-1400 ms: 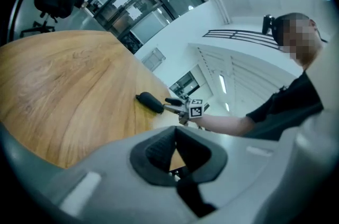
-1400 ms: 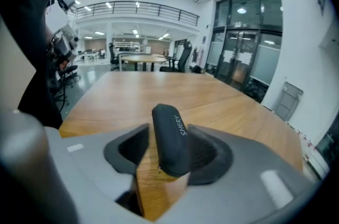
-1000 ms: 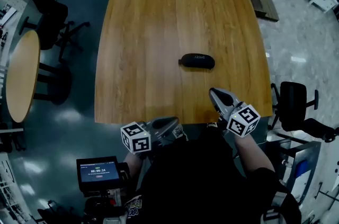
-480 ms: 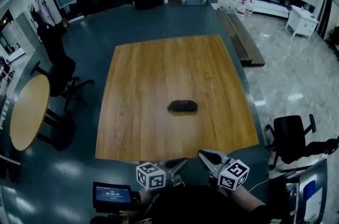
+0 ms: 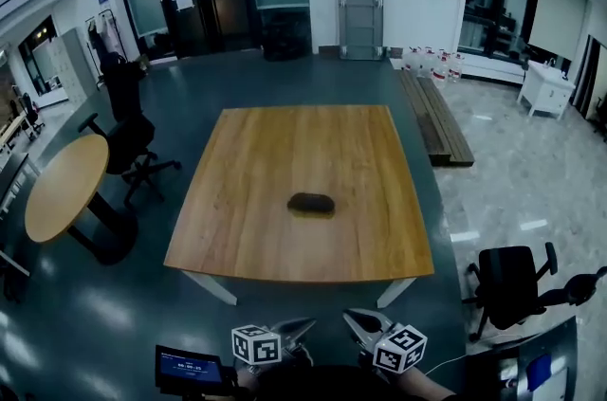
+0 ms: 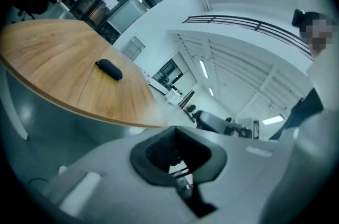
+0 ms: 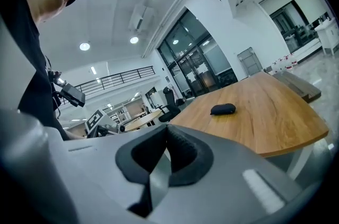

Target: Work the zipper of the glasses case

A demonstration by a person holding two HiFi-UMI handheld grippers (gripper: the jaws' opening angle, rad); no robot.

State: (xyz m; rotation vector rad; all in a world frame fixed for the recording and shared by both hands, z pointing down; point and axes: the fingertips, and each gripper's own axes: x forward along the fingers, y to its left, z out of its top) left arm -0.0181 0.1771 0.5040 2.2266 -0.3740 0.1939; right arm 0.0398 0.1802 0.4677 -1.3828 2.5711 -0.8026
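Glasses case (image 5: 311, 203) lies alone on the bench (image 5: 285, 138), near mid-bench and a bit toward the 6 o'clock edge, long axis running 9 to 3. We have both claws off the bench at 6 o'clock in the head view, well apart from the case: left claw (image 5: 305, 325) at roughly 7 o'clock from it, right claw (image 5: 353, 318) at roughly 5 o'clock. Each has its jaws together with nothing between them, as both gripper views show. Handling, our guess: small, light, dark shell, probably semi-stiff with a fabric skin, so it will likely skate on the smooth wood once the zipper is tugged. We'd pin the body across its short width with one claw and pinch the pull tab with the other. The tab and zipper line are too small to locate from here. As a container it looks closed; we can't see whether anything is inside.
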